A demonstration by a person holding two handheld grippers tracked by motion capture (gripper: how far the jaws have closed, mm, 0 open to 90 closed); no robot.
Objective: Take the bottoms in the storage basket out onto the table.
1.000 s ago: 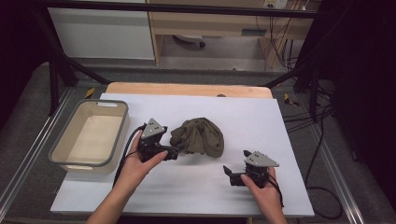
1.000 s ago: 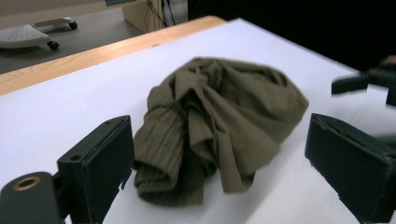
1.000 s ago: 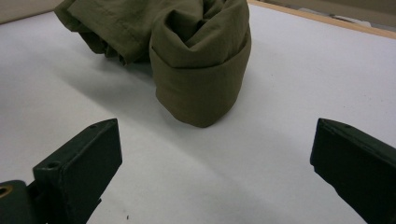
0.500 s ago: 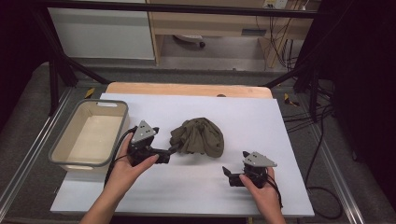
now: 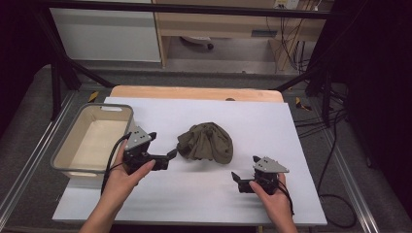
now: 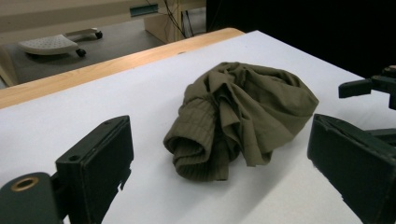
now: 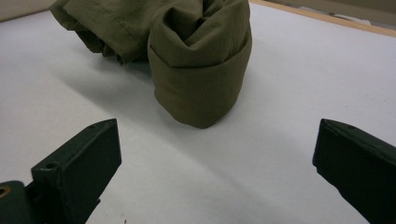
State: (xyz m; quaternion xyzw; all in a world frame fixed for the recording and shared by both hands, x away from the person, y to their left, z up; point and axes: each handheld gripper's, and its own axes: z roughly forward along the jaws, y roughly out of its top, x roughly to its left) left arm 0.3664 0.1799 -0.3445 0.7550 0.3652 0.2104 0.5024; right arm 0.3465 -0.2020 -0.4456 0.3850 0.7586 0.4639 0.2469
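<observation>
- Between the left gripper's spread jaws sits the prize: a crumpled olive-green garment, bunched in a heap on the white tabletop, just ahead of the jaw tips and not yet touched.
- Both jaws here stand wide apart with nothing between them; in the left gripper view the ribbed cuff or hem of the garment faces them directly, close but clear of either pad.
- Over on the other side, the right gripper is also wide open and empty, resting low near the table. Its own view shows a rolled fold of the garment a little beyond the jaw tips, with bare table between.
- Risk number one, as I read it: the left jaws close on just the loose outer fold, and the heap unrolls and drags instead of lifting. A shallow bite on that ribbed edge would cause it.
- Risk number two: jaws driven too low scrape the tabletop and push the cloth away rather than catching it.
- Risk number three: both grippers grab the same bunched lump, so it stays a ball when pulled apart.
- Farther out, behind the left hand, a pale plastic bin stands empty at the table's edge; a swinging sleeve could snag its rim if the garment is carried that way.
</observation>
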